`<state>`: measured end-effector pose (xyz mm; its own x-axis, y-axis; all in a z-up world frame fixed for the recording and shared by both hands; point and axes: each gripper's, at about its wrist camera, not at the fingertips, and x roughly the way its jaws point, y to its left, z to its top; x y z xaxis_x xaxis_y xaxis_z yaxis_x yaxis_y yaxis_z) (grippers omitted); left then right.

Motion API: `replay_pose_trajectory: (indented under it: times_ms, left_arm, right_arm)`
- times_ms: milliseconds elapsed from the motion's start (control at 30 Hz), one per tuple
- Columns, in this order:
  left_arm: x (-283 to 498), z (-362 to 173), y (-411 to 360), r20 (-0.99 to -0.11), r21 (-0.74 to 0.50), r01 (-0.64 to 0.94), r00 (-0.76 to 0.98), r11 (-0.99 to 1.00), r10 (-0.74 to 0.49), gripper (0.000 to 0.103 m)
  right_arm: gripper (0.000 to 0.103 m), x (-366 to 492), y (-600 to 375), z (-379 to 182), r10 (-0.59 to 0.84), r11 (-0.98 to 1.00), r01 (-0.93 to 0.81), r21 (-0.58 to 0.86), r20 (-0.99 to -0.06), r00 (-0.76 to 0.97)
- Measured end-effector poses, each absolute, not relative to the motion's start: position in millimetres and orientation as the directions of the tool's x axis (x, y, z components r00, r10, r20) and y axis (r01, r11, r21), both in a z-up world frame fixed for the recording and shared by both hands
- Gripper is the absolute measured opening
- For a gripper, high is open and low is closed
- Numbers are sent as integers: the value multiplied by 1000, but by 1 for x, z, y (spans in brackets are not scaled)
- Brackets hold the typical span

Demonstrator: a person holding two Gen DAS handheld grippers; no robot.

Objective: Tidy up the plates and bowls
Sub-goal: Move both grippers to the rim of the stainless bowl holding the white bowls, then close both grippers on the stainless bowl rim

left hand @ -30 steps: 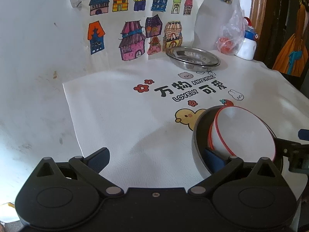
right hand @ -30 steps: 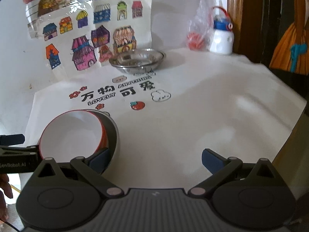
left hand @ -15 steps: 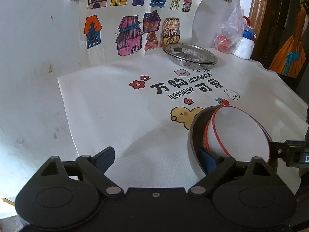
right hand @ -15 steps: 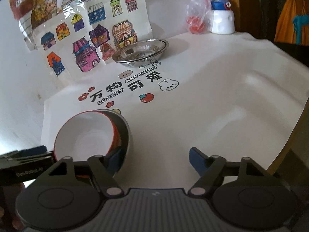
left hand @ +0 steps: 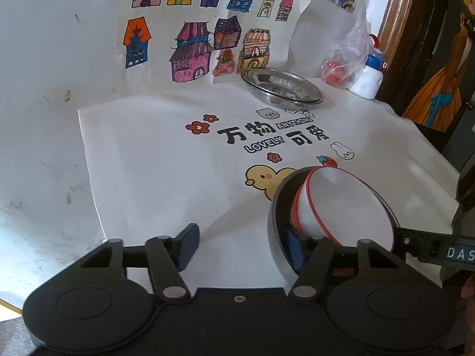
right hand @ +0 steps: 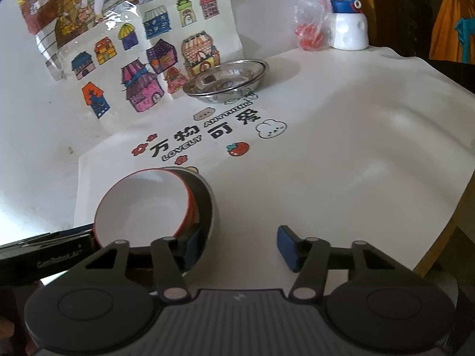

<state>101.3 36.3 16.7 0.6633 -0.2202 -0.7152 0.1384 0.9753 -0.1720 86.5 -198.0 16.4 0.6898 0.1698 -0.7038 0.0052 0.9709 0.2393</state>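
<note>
spreading wide, the left gripper (left hand: 240, 244) sits low at the near edge of the cloth (left hand: 154, 160); its right pad reaches inside the near wall of the grey bowl (left hand: 274, 222), its left pad hangs over bare cloth, and nothing is pinched between them. the right gripper (right hand: 239, 247) is likewise wide open, its left pad (right hand: 191, 246) tucked inside the grey bowl (right hand: 212, 204) and its right pad over bare cloth, gripping nothing.

the grey bowl stands on the cloth near its front edge, partly covering a printed yellow duck (left hand: 261, 179). inside it a white bowl (left hand: 341, 204) with a red rim lies tilted, leaning on the grey wall, its mouth facing up and toward the right gripper. whether either pad actually touches the white bowl (right hand: 142, 207) cannot be told.

past the bowls come the printed letters (left hand: 267, 136) in the middle of the cloth. at the far edge rests a steel dish (left hand: 282, 89), upright, well apart from the bowls. behind it a sheet of house drawings (left hand: 202, 38) stands against the wall. in the far right corner sit a plastic bag (right hand: 310, 14) and, just beside it, a white bottle (right hand: 348, 26).
</note>
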Motion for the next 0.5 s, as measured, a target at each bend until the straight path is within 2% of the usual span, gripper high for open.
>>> replay_pose_trajectory:
  times_ms: [67, 267, 500]
  left_arm:
    - [101, 17, 35, -712, -176, 142, 665, 974, -225, 56]
    - [101, 18, 33, -704, -200, 151, 665, 968, -249, 42]
    - [101, 19, 30, -694, -217, 160, 668, 963, -268, 29]
  right_arm:
    - [46, 86, -196, 18, 179, 971, -8, 241, -700, 691]
    - [30, 86, -197, 18, 230, 957, -32, 288, -689, 687]
    - [22, 88, -199, 19, 266, 944, -40, 329, -681, 682]
